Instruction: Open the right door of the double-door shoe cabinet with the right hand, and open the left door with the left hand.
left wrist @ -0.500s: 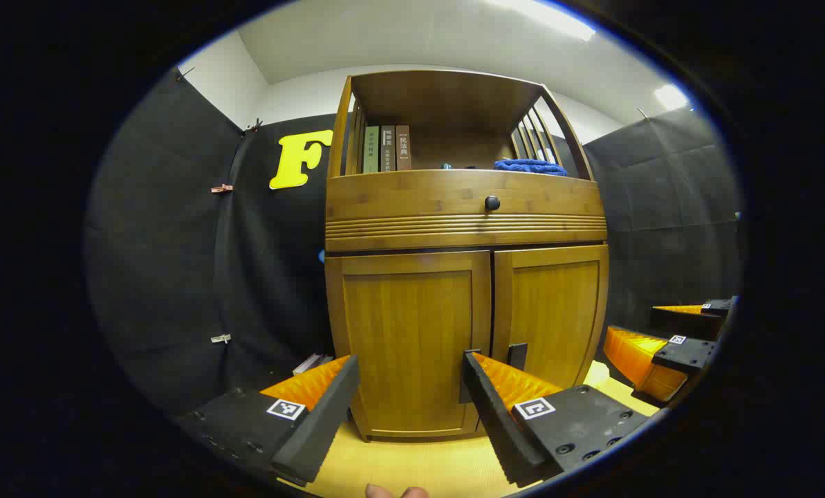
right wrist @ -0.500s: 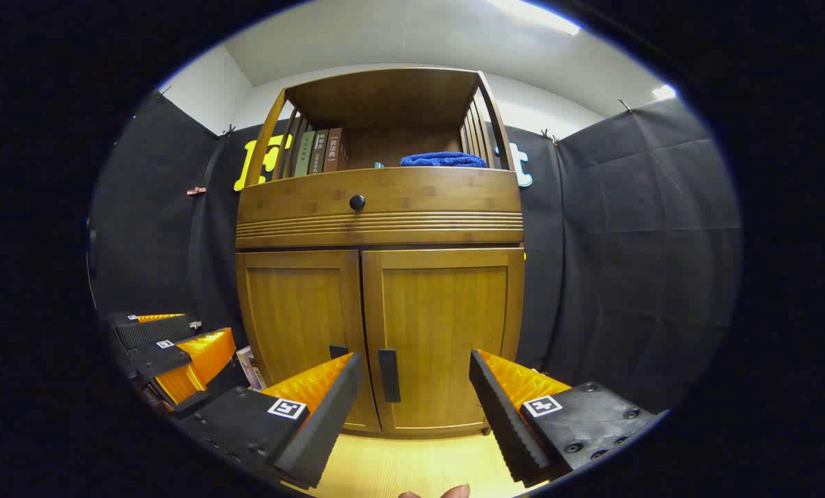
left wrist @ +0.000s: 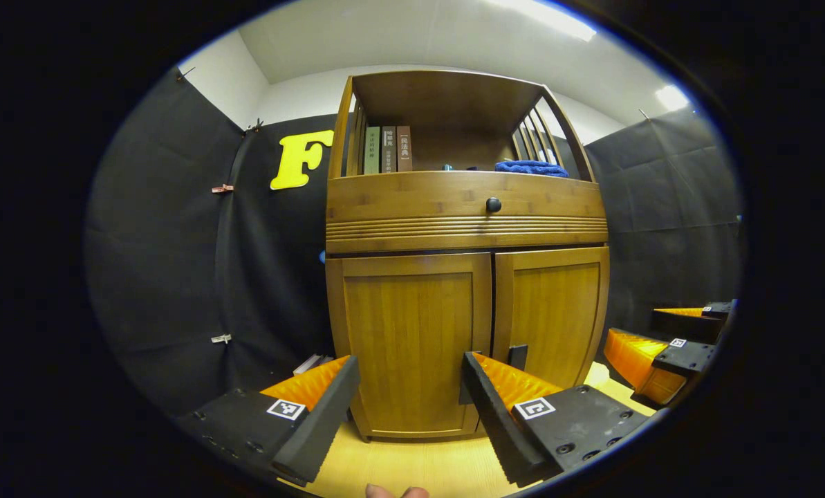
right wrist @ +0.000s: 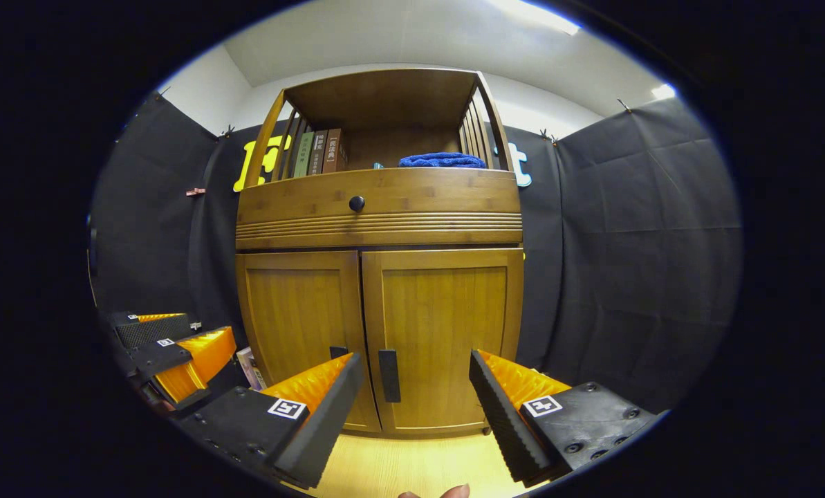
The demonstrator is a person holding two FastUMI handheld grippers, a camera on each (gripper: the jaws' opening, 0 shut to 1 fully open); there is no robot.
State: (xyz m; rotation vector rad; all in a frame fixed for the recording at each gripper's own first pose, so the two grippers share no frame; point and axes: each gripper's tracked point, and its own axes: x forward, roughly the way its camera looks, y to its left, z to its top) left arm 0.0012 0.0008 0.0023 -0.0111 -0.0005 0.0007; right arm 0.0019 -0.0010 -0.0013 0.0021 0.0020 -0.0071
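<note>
Shoe cabinet is bamboo-grain wood, standing on the pale wood floor; both panelled doors closed, flat dark handles at the centre seam, round black knob on the ribbed drawer above. Left gripper and right gripper both have fingers apart, holding nothing, short of the doors. Open top shelf carries upright books and a folded blue towel.

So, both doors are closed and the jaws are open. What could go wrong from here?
1. The right door handle is slim and sits beside the left door's handle at the seam; the right gripper might catch both.
2. In the left gripper view, the left gripper has one finger covering the left handle, so aiming may be poor.
3. The grippers are side by side; they could collide when the doors swing.
</note>
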